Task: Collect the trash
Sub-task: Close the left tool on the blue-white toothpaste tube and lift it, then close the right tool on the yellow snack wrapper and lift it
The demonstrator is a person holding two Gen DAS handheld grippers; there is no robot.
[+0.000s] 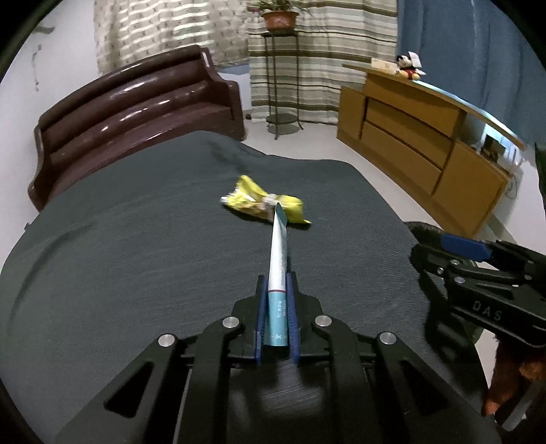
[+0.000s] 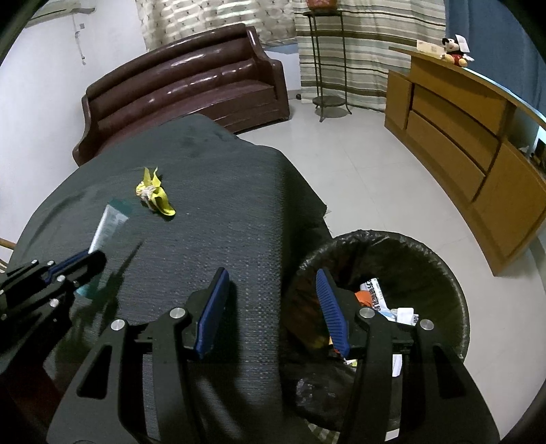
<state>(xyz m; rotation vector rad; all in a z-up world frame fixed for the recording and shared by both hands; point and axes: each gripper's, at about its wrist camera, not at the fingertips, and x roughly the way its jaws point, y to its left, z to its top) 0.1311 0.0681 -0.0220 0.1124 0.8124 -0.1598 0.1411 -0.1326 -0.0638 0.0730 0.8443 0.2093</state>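
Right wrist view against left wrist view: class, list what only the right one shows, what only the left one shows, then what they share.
Only the right wrist view shows the lined trash bin with litter inside, beside the table, and the right tongs open and empty above its edge.

Only the left wrist view shows the potted plant whole on its stand.

Both show the left tongs shut on the toothpaste tube, the yellow wrapper on the dark tablecloth, the brown sofa and wooden cabinet.

Left hand-held gripper (image 1: 277,290) and right hand-held gripper (image 2: 273,300): matte black linkage frames, round silver screws, ribbed blue finger pads (image 2: 212,312), white "DAS" lettering.
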